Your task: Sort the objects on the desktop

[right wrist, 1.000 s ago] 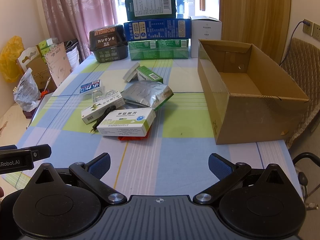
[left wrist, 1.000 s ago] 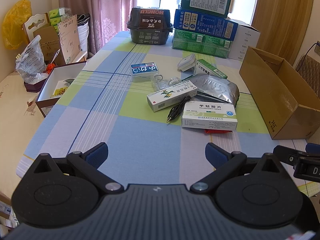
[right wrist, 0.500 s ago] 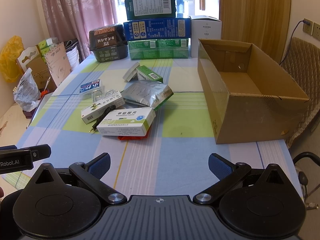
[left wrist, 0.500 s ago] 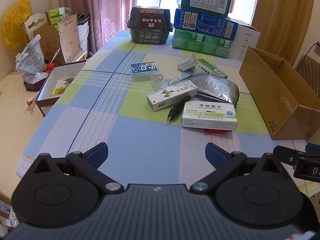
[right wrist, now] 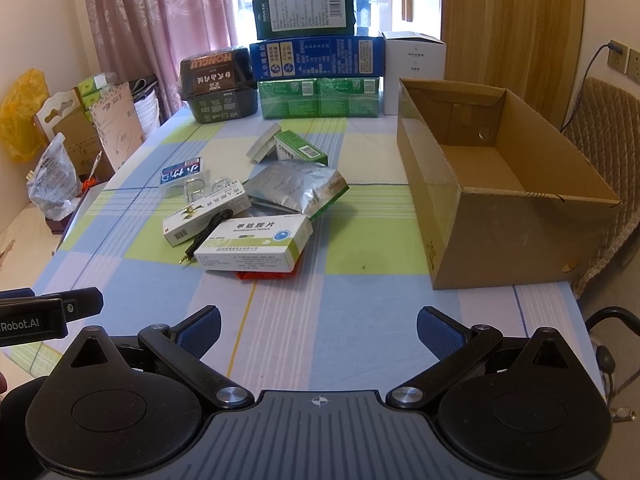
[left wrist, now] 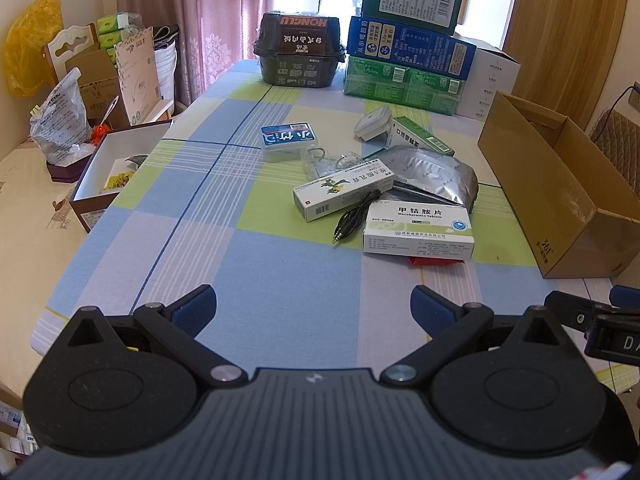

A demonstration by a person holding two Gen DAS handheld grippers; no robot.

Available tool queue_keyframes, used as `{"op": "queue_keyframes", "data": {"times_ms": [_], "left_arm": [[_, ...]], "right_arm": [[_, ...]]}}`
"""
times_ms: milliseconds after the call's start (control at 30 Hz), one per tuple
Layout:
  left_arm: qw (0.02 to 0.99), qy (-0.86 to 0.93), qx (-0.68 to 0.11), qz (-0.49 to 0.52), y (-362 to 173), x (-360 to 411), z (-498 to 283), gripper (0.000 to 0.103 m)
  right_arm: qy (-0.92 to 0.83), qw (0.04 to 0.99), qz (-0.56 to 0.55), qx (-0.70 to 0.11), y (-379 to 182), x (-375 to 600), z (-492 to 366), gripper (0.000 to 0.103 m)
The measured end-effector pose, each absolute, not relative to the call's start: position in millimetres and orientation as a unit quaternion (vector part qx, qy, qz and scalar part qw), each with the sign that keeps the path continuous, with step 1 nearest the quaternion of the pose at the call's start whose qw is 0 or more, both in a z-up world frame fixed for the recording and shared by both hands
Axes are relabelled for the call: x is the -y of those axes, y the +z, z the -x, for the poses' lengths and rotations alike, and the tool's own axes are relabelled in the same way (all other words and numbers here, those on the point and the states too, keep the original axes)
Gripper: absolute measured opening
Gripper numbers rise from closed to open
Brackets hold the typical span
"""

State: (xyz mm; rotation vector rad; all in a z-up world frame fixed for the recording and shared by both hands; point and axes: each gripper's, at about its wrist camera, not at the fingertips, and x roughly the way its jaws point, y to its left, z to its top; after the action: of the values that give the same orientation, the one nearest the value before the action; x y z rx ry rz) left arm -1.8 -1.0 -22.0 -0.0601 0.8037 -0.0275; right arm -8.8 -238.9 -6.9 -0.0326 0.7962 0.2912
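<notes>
A heap of small items lies mid-table: a white medicine box [left wrist: 418, 231] [right wrist: 254, 244] on a red packet [right wrist: 264, 275], a long ointment box [left wrist: 342, 194] [right wrist: 206, 216], a black audio cable [left wrist: 354, 216], a silver foil bag [left wrist: 434, 178] [right wrist: 296, 188], a green box [right wrist: 300, 150], a blue-labelled clear case [left wrist: 289, 140] [right wrist: 182, 172]. An open cardboard box [left wrist: 560, 196] [right wrist: 496, 184] stands to the right. My left gripper [left wrist: 313, 306] and right gripper [right wrist: 318, 328] hover open over the near table edge, holding nothing.
Stacked cartons [right wrist: 316, 60] and a black container [left wrist: 300, 52] line the table's far edge. A white open box [left wrist: 116, 168], bags and cardboard sit left of the table. A quilted chair [right wrist: 600, 120] stands to the right. The checked tablecloth [right wrist: 360, 320] is bare near me.
</notes>
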Motion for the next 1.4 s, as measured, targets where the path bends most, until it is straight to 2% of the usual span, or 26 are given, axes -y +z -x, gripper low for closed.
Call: {"op": "queue_keyframes", "data": {"times_ms": [433, 567, 733, 1000, 1200, 1333, 1400], "left_arm": [[0.917, -0.029, -0.391, 0.074, -15, -19, 0, 0.102], [0.919, -0.035, -0.389, 0.050, -11, -28, -8, 0.102], [0.917, -0.068, -0.392, -0.014, -6, -34, -32, 0.102], [0.886, -0.181, -0.411, -0.118, -24, -26, -82, 0.102], [0.860, -0.255, -0.406, -0.177, -41, -13, -112, 0.101], [0.843, -0.286, -0.409, -0.201, -53, -8, -128, 0.097], [0.836, -0.299, -0.410, -0.211, -60, -5, -136, 0.094]], "right_arm": [[0.197, 0.908, 0.031, -0.368, 11, 237, 2, 0.101], [0.232, 0.913, 0.039, -0.332, 18, 236, -3, 0.101], [0.289, 0.889, 0.109, -0.339, 20, 220, -31, 0.101], [0.413, 0.805, 0.250, -0.344, 2, 188, -79, 0.101], [0.476, 0.742, 0.312, -0.354, -18, 163, -116, 0.101], [0.505, 0.700, 0.351, -0.363, -34, 146, -135, 0.100], [0.515, 0.684, 0.360, -0.370, -42, 139, -145, 0.096]]}}
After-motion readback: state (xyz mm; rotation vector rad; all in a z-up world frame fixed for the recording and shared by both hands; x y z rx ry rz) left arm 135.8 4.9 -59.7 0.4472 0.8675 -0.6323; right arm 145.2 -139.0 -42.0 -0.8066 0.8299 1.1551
